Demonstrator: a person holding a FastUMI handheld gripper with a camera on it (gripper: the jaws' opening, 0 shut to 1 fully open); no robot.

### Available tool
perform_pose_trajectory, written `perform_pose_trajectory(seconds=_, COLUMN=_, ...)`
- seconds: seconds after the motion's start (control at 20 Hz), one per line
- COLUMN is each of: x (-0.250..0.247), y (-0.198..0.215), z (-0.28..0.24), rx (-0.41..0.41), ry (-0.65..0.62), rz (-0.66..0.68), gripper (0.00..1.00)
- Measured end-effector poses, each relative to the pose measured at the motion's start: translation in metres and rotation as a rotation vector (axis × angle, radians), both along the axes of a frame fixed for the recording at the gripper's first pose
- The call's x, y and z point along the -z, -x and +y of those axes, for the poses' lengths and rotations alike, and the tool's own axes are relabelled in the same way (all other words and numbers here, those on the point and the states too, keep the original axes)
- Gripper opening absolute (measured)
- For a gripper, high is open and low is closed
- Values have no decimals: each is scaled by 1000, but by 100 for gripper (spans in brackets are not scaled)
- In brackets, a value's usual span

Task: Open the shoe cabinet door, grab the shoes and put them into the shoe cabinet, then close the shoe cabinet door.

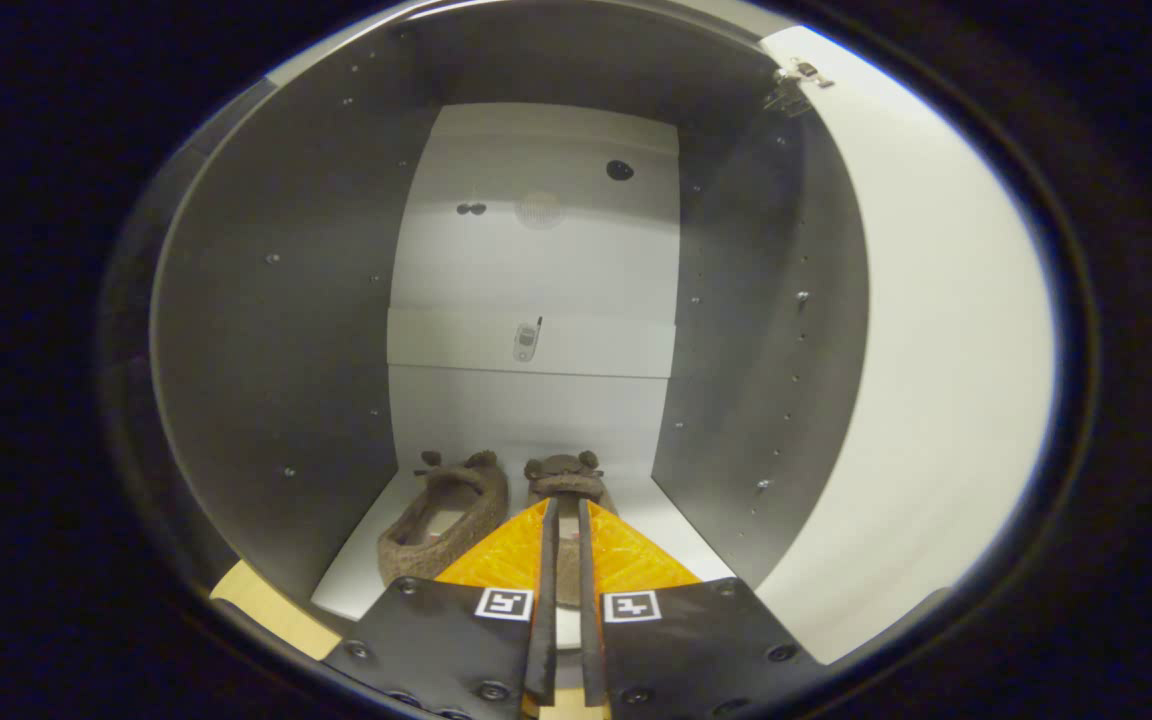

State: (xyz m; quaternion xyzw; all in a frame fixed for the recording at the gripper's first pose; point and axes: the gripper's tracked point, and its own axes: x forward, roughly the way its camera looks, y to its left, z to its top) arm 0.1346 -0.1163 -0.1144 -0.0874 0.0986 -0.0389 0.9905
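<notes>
Straight ahead stands the tall shoe cabinet with grey side panels and a white back (536, 260), its inside open to the gripper view. At three o'clock of the opening, the broad white cabinet door (936, 330) is swung wide, with a small metal hinge (804, 75) at its upper corner, near one o'clock. The white bottom shelf (366, 560) runs from the cabinet's back towards the fingers. On that shelf, at about six o'clock of the interior, lies a pair of brown fuzzy slippers with little ears at the toes: the left slipper (444, 515) is in full sight at eleven o'clock of the fingertips, toe towards the back panel, and the right slipper (563, 470) lies just beside it, its heel end hidden behind the fingers. The gripper (563, 505) has its two fingers drawn close together with only a thin gap between them; the heel rim of the right slipper seems to sit in that gap, though whether both fingers press on it cannot be told. Smallest, a pale oval fitting (527, 341) sits on the back panel's middle band, at twelve o'clock of the slippers.
</notes>
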Motion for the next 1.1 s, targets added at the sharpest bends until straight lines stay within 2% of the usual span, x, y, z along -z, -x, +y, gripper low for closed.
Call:
perform_pose_trajectory(seconds=0.8, x=-80, y=164, z=-41, rx=15, ry=-29, rz=-163, gripper=16)
perform_pose_trajectory(seconds=0.95, x=-95, y=202, z=-58, rx=32, ry=-31, rz=-194, gripper=15)
perform_pose_trajectory(seconds=1.1, x=-107, y=222, z=-78, rx=59, ry=-23, rz=-219, gripper=15)
